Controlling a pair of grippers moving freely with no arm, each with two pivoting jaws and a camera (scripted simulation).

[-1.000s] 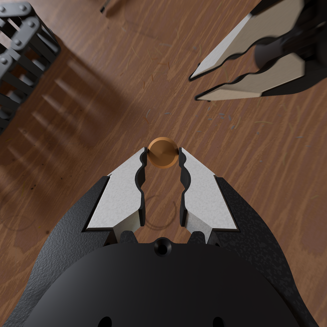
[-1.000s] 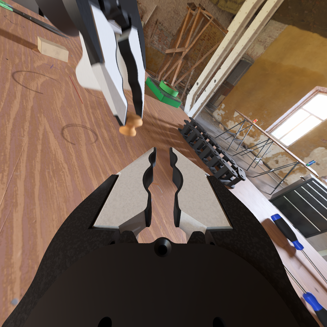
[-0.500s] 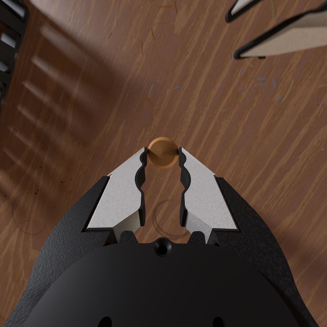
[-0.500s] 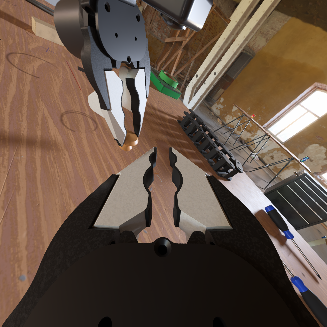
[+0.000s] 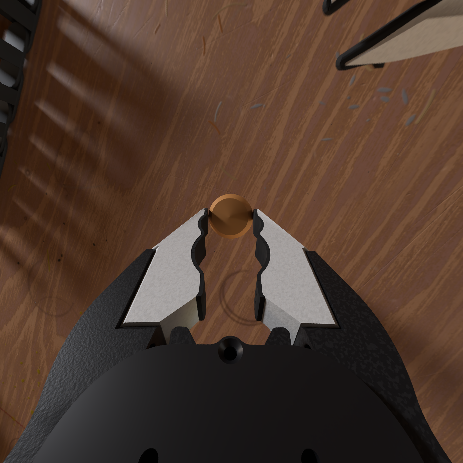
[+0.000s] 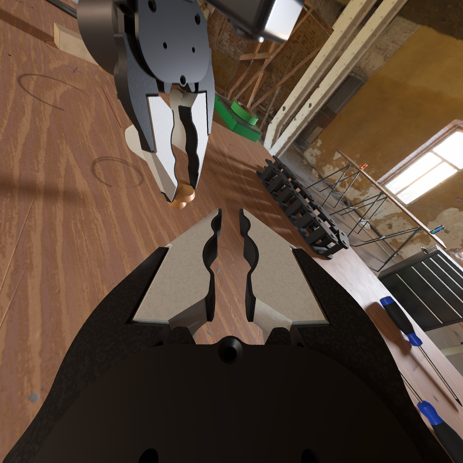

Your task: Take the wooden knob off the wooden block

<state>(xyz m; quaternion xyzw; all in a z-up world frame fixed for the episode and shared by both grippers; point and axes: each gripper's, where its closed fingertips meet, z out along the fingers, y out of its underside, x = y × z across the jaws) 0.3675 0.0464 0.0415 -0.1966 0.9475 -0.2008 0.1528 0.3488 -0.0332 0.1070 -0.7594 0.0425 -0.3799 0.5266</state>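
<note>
My left gripper point(image 5: 230, 213) is shut on the round orange-brown wooden knob point(image 5: 230, 218), gripping it at the fingertips and pointing down at the wooden table. In the right wrist view the left gripper point(image 6: 183, 193) holds the knob point(image 6: 185, 198) low over the table, just ahead of my right gripper point(image 6: 230, 213). The right gripper is open by a narrow gap with nothing in it. Its fingers point(image 5: 400, 40) show at the top right of the left wrist view. The pale wooden block point(image 6: 67, 42) lies far off at the top left, partly hidden behind the left gripper.
A black cable chain point(image 6: 300, 208) lies on the table to the right, and also shows at the left edge of the left wrist view point(image 5: 10, 62). A green tape roll on a green box point(image 6: 244, 115) sits farther back. Blue-handled screwdrivers point(image 6: 400, 323) and a black drawer cabinet point(image 6: 426, 283) are at the right.
The left gripper has turned to point straight down and sunk closer to the table with the knob. The right gripper has slid towards the top right corner of the left wrist view.
</note>
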